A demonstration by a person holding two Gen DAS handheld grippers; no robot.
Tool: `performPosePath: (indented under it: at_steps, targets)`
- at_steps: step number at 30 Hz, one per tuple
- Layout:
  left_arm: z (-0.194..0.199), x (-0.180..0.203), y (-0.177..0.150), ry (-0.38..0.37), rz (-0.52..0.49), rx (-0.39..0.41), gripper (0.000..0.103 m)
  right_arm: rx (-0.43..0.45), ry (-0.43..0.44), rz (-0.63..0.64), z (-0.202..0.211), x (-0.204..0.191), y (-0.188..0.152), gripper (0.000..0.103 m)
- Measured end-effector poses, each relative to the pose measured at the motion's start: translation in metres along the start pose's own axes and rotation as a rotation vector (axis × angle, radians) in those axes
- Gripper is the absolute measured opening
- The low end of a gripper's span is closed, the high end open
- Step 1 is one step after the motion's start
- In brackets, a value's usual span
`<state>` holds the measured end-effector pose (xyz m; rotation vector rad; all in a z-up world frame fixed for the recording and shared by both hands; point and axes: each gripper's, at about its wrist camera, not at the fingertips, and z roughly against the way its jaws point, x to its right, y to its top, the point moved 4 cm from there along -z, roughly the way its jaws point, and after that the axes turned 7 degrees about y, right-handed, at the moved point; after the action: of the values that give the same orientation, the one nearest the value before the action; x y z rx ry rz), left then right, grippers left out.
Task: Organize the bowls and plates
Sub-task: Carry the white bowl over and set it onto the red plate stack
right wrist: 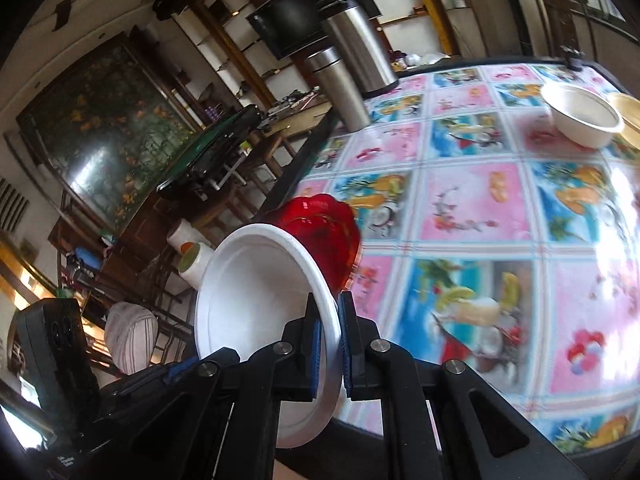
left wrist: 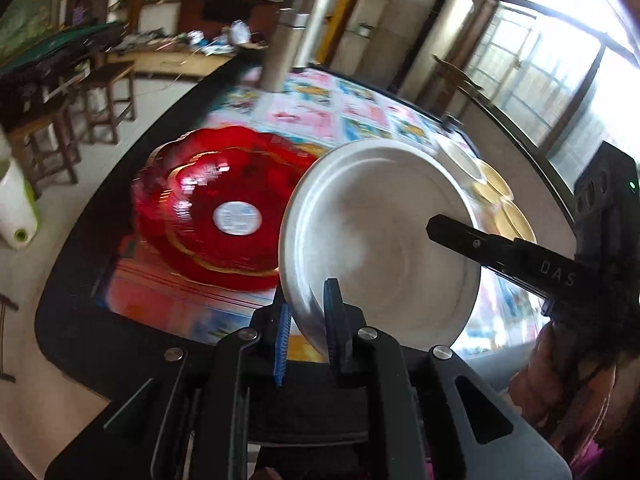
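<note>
Both grippers clamp the rim of one white bowl (left wrist: 380, 240), held tilted on edge above the near edge of the table (right wrist: 480, 208), its patterned cloth showing fruit and drinks. The left gripper (left wrist: 310, 316) pinches the bowl's lower rim between blue-padded fingers (left wrist: 334, 320); in the right wrist view the right gripper (right wrist: 330, 344) is likewise closed on the bowl's rim. Just behind the bowl, a red plate (left wrist: 208, 200) with a white label lies flat on the table. Farther across the table from the bowl sits a second white bowl (right wrist: 582, 116), touching yellow dishes (left wrist: 504, 208). Two steel flasks (right wrist: 348, 64) stand at the table's far edge.
</note>
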<state>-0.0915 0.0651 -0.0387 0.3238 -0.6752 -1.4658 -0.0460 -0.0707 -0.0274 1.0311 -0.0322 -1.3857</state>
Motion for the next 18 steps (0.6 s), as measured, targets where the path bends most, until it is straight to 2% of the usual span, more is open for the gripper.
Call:
performPosePath:
  at_steps: [5, 8, 18]
  targets:
    - [-0.028, -0.037, 0.02, 0.026, 0.09, -0.046, 0.012, -0.022, -0.029, 0.049, -0.05, -0.02, 0.013, 0.009]
    - [-0.049, -0.053, 0.028, 0.058, 0.125, -0.079, 0.012, -0.046, -0.045, 0.046, -0.078, -0.018, 0.019, 0.008]
    - [-0.083, -0.072, 0.047, 0.124, 0.14, -0.116, 0.012, -0.071, -0.069, 0.044, -0.13, -0.003, 0.03, 0.009]
